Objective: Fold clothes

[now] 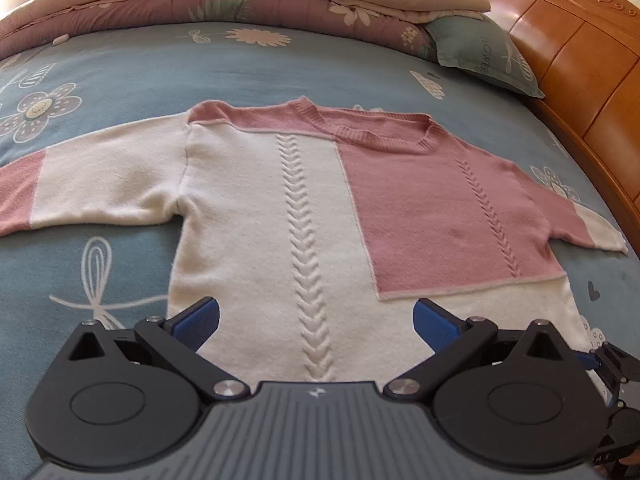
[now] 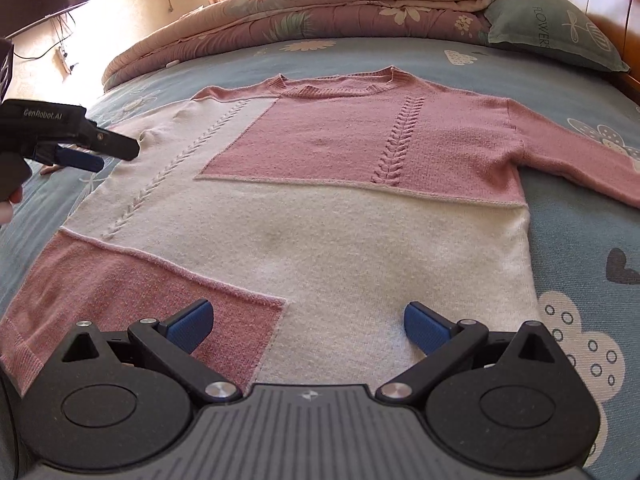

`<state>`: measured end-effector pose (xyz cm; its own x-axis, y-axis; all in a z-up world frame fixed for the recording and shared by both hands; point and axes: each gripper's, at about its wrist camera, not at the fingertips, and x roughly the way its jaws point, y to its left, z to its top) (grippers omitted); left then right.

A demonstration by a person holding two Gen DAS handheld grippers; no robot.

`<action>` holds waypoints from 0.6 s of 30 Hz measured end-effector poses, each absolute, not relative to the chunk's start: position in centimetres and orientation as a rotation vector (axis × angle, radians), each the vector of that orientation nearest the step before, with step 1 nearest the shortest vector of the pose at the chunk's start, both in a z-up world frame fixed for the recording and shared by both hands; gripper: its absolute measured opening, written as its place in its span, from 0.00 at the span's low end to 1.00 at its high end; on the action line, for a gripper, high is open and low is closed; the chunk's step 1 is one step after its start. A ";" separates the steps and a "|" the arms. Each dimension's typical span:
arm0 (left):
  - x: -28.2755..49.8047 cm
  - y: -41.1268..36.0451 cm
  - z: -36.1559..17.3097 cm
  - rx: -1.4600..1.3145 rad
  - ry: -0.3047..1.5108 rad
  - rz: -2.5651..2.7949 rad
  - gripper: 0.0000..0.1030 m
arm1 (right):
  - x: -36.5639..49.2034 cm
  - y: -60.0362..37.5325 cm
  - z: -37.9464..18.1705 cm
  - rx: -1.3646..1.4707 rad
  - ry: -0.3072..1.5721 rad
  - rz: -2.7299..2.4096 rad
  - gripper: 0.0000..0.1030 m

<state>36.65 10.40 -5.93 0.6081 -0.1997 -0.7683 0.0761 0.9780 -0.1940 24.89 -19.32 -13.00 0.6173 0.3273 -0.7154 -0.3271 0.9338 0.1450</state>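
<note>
Pink and cream, the sweater (image 1: 304, 200) lies flat, face up, on the blue bedsheet (image 1: 120, 76), both sleeves spread, bare sheet open along each side. From the left wrist, the left gripper (image 1: 316, 322) is spread wide over the hem, holding nothing. From the right wrist, the right gripper (image 2: 308, 322) is equally wide over the lower edge, empty. A quilt (image 2: 320, 4) and pillow (image 2: 552, 32) border the far side.

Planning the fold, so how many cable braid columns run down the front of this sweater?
2 on the sweater: one cable braid down the cream panel, another down the pink block below the neckline. The back is hidden, so more may exist there.
</note>
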 end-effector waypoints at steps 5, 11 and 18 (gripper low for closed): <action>42.7 15.6 -5.1 -0.221 0.886 -0.025 0.99 | 24.8 -17.6 -13.4 -0.102 0.806 0.340 1.00; 47.7 20.3 -6.6 -0.344 0.891 0.071 0.99 | 25.1 -18.1 -13.4 -0.084 0.805 0.358 1.00; 46.6 22.9 -9.8 -0.444 0.941 0.016 0.99 | 25.1 -17.9 -13.5 -0.094 0.797 0.359 1.00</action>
<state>46.65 22.92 -9.80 0.5959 -0.1777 -0.7831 -0.2035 0.9099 -0.3614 25.13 -17.89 -13.53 0.6419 0.2794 -0.7141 -0.3497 0.9354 0.0516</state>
